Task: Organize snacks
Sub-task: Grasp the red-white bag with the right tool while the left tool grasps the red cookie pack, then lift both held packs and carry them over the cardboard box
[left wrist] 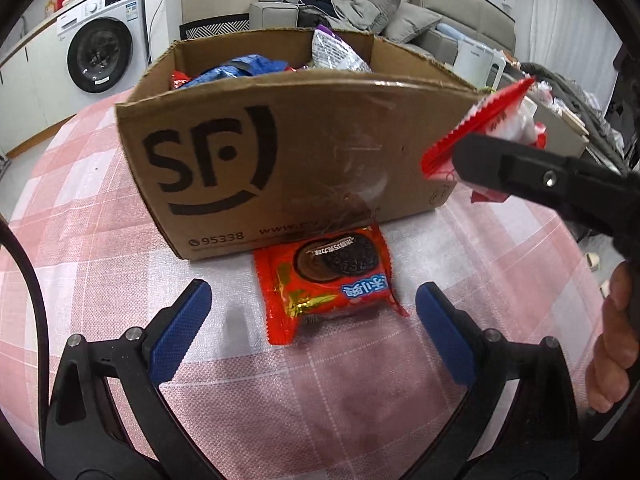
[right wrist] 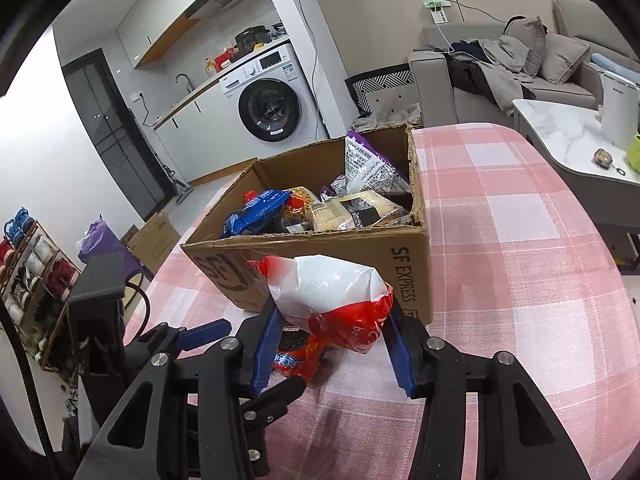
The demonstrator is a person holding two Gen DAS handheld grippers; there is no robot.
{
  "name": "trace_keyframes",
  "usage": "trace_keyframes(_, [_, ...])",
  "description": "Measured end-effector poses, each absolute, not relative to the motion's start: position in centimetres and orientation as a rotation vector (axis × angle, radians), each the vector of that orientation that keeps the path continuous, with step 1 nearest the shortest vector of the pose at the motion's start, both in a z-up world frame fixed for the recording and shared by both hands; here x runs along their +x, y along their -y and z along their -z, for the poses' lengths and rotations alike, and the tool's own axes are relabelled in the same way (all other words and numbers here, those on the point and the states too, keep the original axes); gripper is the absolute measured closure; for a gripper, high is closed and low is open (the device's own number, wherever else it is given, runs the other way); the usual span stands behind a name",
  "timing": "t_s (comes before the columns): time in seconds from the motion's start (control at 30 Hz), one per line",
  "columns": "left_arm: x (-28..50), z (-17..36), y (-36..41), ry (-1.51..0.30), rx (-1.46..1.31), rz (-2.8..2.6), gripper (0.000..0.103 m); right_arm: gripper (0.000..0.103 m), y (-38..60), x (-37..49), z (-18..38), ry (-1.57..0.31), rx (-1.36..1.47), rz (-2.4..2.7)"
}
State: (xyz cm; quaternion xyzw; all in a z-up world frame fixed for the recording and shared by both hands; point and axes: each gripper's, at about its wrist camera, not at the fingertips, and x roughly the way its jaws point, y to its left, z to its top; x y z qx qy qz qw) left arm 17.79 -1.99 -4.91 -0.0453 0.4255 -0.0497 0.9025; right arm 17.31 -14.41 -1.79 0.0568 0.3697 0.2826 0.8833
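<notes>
Left gripper [left wrist: 312,312] wide open, low over red cookie pack [left wrist: 326,280] lying on checked tabletop [left wrist: 100,208], just near of cardboard box [left wrist: 280,152]. Right gripper [right wrist: 330,344] clamped on red-and-white snack bag [right wrist: 332,300], held above tabletop near box front. Box holds several snacks.

A cookie packet [left wrist: 326,280] lies on the table [left wrist: 100,216] before the box [left wrist: 280,152] of snacks.
</notes>
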Motion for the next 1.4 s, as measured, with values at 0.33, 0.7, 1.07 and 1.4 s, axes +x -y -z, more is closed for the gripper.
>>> trace_keyframes(0.33, [19.2, 6.2, 3.4, -0.905, -0.084, 0.149, 0.025, 0.054, 14.5, 17.5, 1.8, -0.770, 0.125, -0.589])
trace_keyframes(0.7, [19.3, 6.3, 4.5, -0.882, -0.068, 0.183, 0.057, 0.054, 14.3, 17.4, 1.8, -0.769, 0.122, -0.592])
trace_keyframes(1.07, [17.3, 5.6, 3.7, -0.852, -0.049, 0.193, 0.061, 0.054, 14.5, 17.2, 1.6, -0.757, 0.127, -0.594])
trace_keyframes(1.4, [17.7, 5.7, 3.8, -0.889, -0.043, 0.171, 0.039, 0.054, 14.5, 17.1, 1.4, -0.758, 0.125, -0.595])
